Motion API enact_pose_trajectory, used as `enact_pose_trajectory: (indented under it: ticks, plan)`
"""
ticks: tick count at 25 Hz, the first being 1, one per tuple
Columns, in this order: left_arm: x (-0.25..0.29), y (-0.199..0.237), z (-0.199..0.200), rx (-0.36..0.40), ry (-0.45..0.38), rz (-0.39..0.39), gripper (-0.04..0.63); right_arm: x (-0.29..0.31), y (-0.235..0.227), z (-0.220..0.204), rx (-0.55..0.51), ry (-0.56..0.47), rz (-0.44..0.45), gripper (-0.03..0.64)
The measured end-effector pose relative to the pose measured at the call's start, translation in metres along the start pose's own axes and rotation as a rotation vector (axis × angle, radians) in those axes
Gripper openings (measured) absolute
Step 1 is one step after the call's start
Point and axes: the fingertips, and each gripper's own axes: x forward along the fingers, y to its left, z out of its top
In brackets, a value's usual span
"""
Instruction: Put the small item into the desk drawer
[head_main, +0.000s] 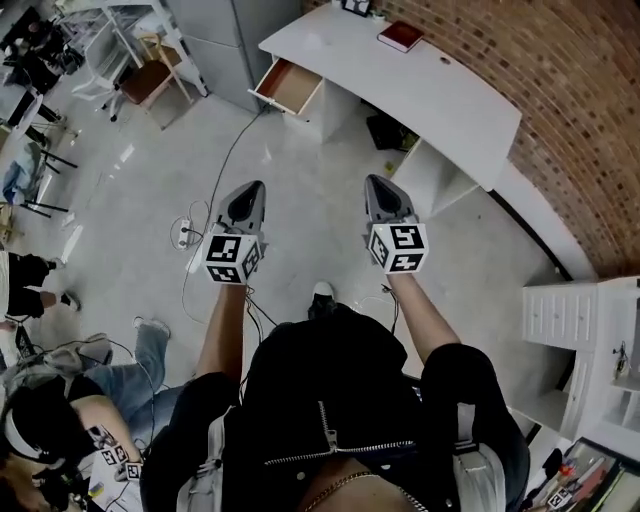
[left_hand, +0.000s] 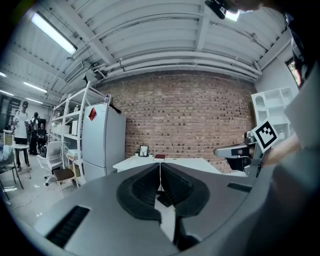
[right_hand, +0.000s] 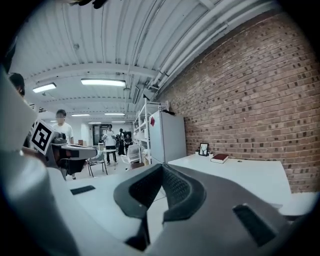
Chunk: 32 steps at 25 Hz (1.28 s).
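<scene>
The white desk (head_main: 440, 100) stands against the brick wall, well ahead of me. Its drawer (head_main: 289, 87) at the left end is pulled open and shows a bare wooden inside. On the desk lie a red book (head_main: 400, 36) and a small dark item (head_main: 447, 60), which the right gripper view also shows as a small dark item (right_hand: 238, 160) beside the red book (right_hand: 219, 158). My left gripper (head_main: 251, 189) and right gripper (head_main: 376, 183) are held side by side over the floor, far short of the desk. Both are shut with nothing between the pads, as seen on the left gripper (left_hand: 160, 166) and the right gripper (right_hand: 161, 168).
A grey fridge (left_hand: 102, 140) stands left of the desk, with a chair (head_main: 148, 80) near it. A power strip (head_main: 185, 234) and cable lie on the floor ahead of my left side. White shelving (head_main: 585, 320) stands at the right. People stand and sit at the left.
</scene>
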Motion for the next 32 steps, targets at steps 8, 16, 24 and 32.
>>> enact_pose_trajectory:
  ticks: [8, 16, 24, 32]
  plan:
    - [0.058, 0.025, 0.018, 0.014, 0.001, 0.028, 0.021, 0.072, -0.028, 0.027, -0.011, -0.02, 0.053, 0.006]
    - [0.098, 0.056, 0.012, -0.005, 0.012, 0.034, 0.021, 0.122, -0.037, 0.026, -0.017, -0.005, 0.063, 0.006]
    - [0.184, 0.109, 0.011, -0.028, 0.012, -0.001, 0.021, 0.208, -0.065, 0.03, -0.025, 0.014, 0.034, 0.006]
    - [0.303, 0.195, 0.024, -0.025, 0.028, -0.083, 0.021, 0.343, -0.095, 0.059, -0.036, 0.03, -0.019, 0.006]
